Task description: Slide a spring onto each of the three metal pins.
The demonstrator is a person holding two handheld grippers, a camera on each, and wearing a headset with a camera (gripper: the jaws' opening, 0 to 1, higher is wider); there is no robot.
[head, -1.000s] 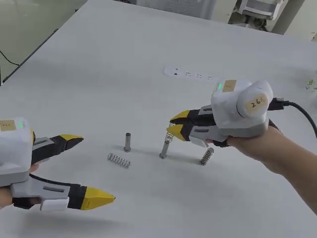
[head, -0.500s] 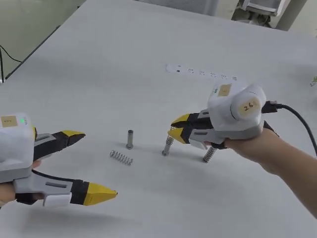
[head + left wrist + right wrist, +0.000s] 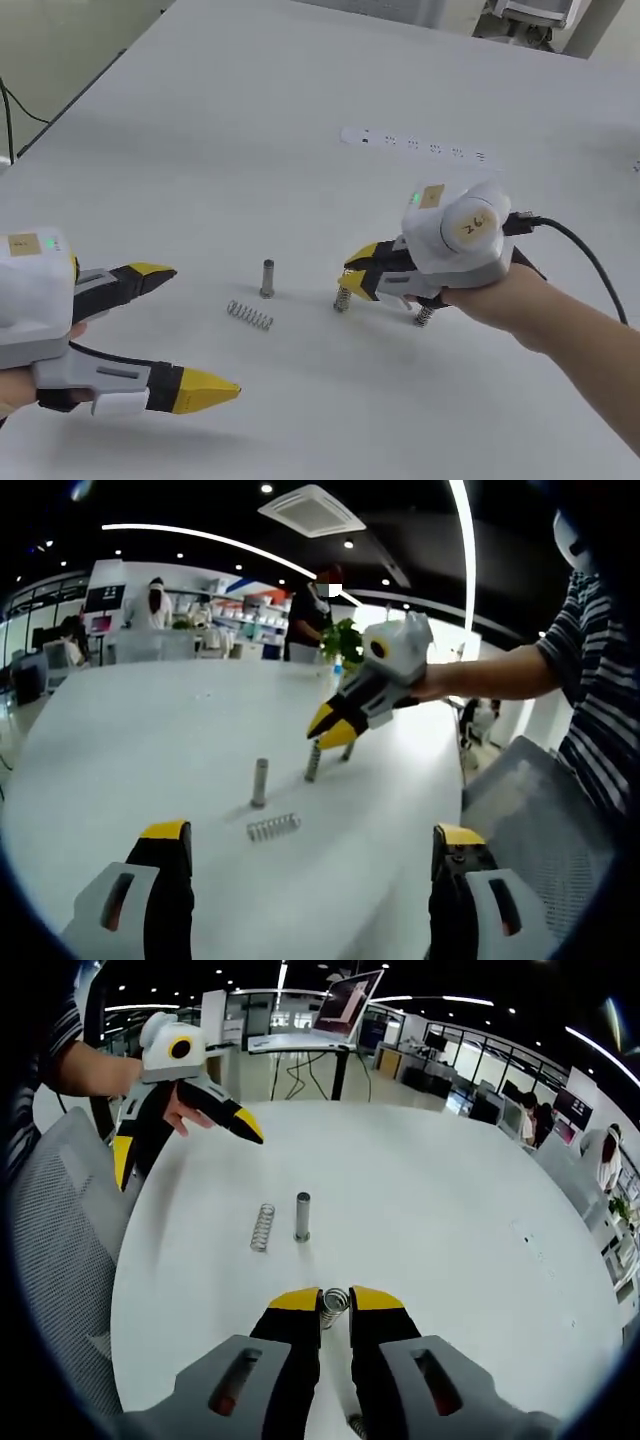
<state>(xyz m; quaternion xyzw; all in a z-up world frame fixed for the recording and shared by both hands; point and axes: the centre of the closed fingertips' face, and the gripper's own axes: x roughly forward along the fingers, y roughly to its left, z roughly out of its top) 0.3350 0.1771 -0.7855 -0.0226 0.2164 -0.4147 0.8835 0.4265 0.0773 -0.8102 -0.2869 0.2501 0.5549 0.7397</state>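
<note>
**Right gripper clamps spring on middle pin; one pin stands bare**

On a broad white table [image 3: 200, 120], the right gripper [image 3: 355, 275], a grey-and-black hand tool with yellow jaw tips, has its jaws drawn together on the gripped spring [image 3: 343, 297]. This small coiled metal spring sits over the middle pin [image 3: 311, 773], a short grey metal post standing upright. In the right gripper view the yellow tips pinch the spring's top coils from either side, with the coil's open end showing between them.

Just beside it, partly hidden under the gripper's body and the person's hand, the third pin [image 3: 424, 315] carries a spring of its own.

On the other side of the middle pin stands the bare pin [image 3: 267, 278], a plain grey metal cylinder, upright, with nothing on it. The loose spring [image 3: 249, 315], another small metal coil, lies on its side on the table near the bare pin's foot, apart from it.

The left gripper [image 3: 190, 330], the same yellow-tipped make, hovers at the near edge of the table with its jaws spread wide and nothing between them, well apart from the pins. In its own view the row of pins stands ahead, between its two tips.

A long white power strip [image 3: 415, 146] lies flat farther back on the table.
</note>
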